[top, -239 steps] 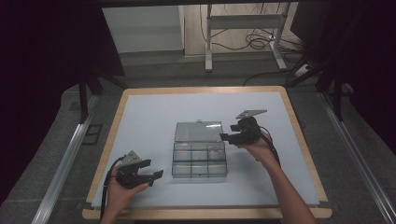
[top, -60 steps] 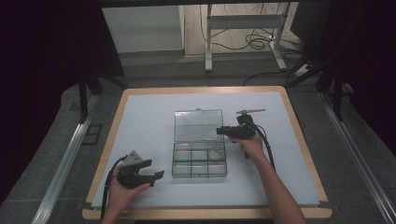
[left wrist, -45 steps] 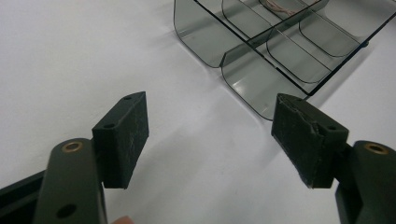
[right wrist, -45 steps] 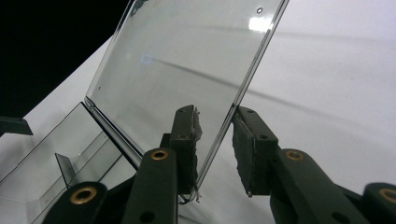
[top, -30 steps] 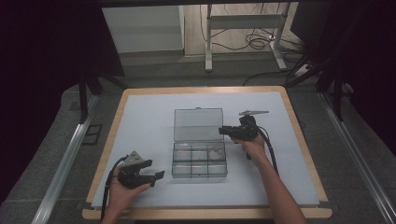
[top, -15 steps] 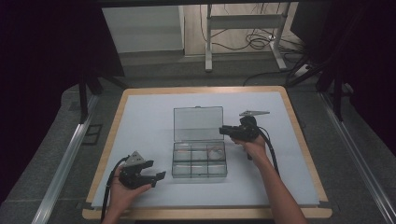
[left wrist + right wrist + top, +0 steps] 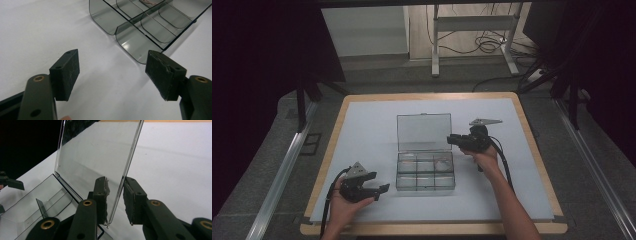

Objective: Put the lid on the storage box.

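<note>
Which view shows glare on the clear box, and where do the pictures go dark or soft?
Left gripper view: a bright glint on the box wall, sharp jaws. Right gripper view: the lid mirrors the table; black upper left. High view: lit table, dark surroundings.

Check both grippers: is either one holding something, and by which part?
The right gripper has the side edge of the clear box's raised lid between its pads, though firm contact cannot be told. The left gripper is open, holding nothing.
</note>
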The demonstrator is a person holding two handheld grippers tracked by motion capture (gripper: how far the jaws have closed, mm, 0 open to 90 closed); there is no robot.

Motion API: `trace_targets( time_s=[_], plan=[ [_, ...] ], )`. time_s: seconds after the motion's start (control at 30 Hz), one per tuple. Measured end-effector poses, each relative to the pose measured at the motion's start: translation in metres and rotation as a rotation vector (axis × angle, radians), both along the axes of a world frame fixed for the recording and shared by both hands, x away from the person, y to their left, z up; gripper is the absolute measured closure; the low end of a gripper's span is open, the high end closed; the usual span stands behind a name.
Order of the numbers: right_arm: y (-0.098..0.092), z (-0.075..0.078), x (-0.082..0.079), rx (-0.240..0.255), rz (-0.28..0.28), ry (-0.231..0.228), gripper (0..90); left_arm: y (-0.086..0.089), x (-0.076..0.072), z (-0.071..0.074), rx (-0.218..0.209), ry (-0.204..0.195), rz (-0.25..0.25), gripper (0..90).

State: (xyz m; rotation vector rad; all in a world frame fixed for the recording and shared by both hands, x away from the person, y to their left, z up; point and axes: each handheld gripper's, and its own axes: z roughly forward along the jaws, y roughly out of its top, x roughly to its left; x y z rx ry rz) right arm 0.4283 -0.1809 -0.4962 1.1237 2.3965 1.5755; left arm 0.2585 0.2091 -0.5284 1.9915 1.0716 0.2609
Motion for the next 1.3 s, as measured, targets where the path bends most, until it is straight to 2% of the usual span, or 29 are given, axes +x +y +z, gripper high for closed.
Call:
trace_targets(
  time_s=[0.4, 0.7, 1.3],
  plan=[
    [-0.002, 0.004, -0.008, -0.005, 0.022, -0.047, 71.1, -0.001, 0.0, 0.0, 0.001, 0.0, -0.001, 28.2],
    [-0.003, 0.007, -0.014, -0.017, 0.047, -0.108, 71.2, -0.001, 0.0, 0.0, 0.001, 0.002, 0.0, 28.2],
    [-0.003, 0.009, -0.025, -0.043, 0.073, -0.175, 70.9, -0.001, 0.0, 0.0, -0.001, 0.002, 0.0, 28.2]
  ],
)
